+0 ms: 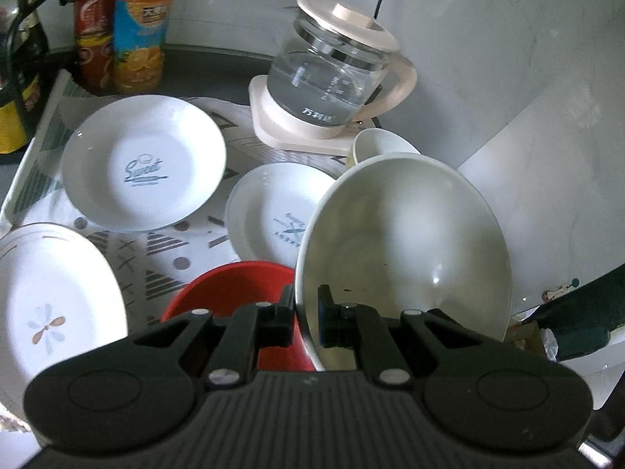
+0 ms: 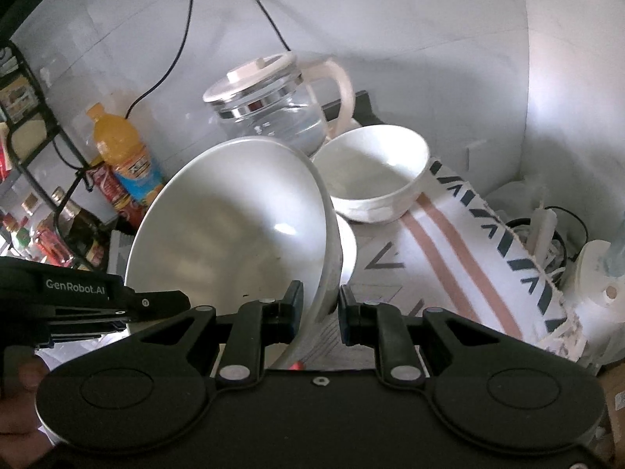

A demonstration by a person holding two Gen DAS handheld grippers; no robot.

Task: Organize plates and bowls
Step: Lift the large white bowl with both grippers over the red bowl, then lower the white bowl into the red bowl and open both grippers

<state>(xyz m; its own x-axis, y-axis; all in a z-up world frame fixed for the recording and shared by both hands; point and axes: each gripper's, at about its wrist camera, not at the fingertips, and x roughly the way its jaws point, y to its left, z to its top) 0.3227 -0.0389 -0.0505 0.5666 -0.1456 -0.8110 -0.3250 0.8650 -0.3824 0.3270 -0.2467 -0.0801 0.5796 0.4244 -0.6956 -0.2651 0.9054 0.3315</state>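
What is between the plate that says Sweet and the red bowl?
Only patterned tablecloth lies between the Sweet plate and the red bowl; no dish sits there. The left wrist view shows it.

A glass kettle (image 1: 332, 78) on its cream base stands at twelve o'clock, an orange juice bottle (image 1: 141, 27) and red can (image 1: 93, 35) at ten, on patterned cloth (image 1: 164, 258).

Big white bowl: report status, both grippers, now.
Left gripper and right gripper both shut on the big white bowl rim, bowl tilted, off the mat. Red bowl just below it. Small white bowl and kettle close behind.
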